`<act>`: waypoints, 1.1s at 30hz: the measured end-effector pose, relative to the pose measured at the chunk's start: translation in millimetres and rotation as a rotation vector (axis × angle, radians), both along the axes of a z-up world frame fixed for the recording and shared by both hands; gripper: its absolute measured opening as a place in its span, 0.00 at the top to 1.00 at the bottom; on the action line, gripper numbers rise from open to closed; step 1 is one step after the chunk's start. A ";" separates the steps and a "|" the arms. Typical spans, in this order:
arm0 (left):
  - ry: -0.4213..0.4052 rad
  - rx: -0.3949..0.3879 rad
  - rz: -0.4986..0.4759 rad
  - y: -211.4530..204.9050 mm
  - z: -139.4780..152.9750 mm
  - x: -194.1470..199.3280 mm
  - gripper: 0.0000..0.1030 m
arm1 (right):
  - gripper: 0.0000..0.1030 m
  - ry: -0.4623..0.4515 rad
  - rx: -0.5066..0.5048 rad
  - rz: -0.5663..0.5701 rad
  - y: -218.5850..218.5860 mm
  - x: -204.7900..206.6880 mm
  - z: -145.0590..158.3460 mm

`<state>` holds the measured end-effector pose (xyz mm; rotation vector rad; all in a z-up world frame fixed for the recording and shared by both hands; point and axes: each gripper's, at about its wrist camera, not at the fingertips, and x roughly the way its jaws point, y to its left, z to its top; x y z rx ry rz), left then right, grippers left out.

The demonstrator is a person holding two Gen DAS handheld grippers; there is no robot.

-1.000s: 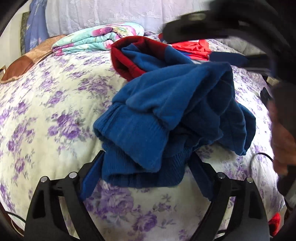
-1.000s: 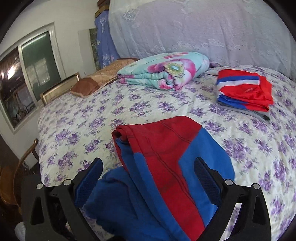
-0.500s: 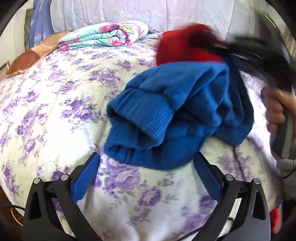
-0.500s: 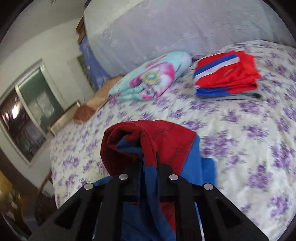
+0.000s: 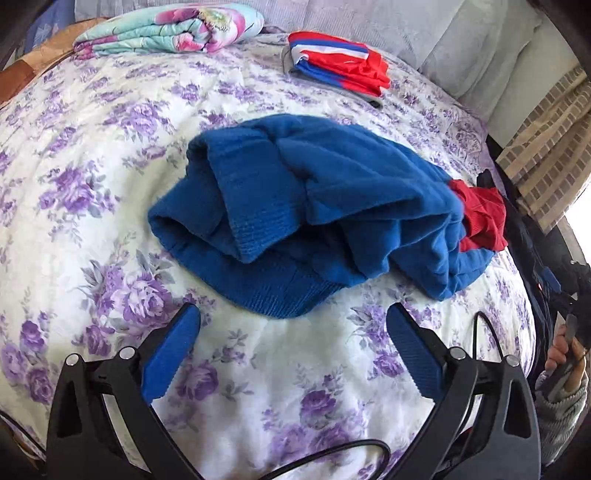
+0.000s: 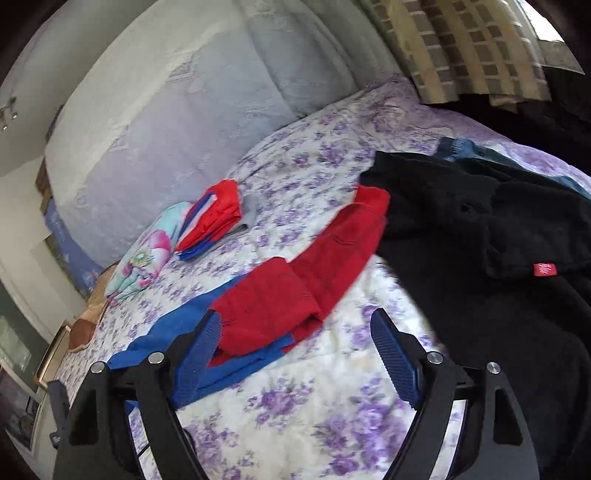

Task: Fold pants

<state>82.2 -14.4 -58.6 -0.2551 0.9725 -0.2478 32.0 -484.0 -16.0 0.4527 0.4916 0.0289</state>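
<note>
Both of our tools stand with nothing in them: our left hand-held gripper [image 5: 293, 325] hangs with its blue pads wide apart above the bedspread [image 5: 110, 155], short of the pants [image 5: 317, 206]; our right hand-held gripper [image 6: 295, 328] has its jaws opening, and its left finger [image 6: 199, 354] sits just beside the red end of the pants [image 6: 295, 288], though nothing is pressed between the pads. We see the pants lying crumpled in a heap in the middle of the bed, blue fleece with ribbed cuffs toward our left tool and a red section toward our right one; a black garment [image 6: 480, 236] lies beside that red end; a folded red, white and blue stack [image 5: 336, 66] and a folded floral quilt [image 5: 170, 27] sit farther back near the headboard.
</note>
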 end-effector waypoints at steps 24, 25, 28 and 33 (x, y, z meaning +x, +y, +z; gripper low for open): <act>0.087 -0.574 0.296 23.0 -4.2 54.2 0.82 | 0.07 0.017 -0.004 0.156 45.7 26.2 -19.3; 0.074 -0.577 0.302 30.6 -1.9 53.4 0.83 | 0.07 0.019 -0.004 0.152 44.9 26.0 -18.9; -0.042 -0.519 0.363 67.7 16.7 33.5 0.84 | 0.07 0.026 -0.040 0.148 44.9 25.0 -14.7; -0.076 -0.349 0.414 119.7 28.5 15.9 0.85 | 0.07 0.038 -0.172 0.242 81.7 36.7 -8.0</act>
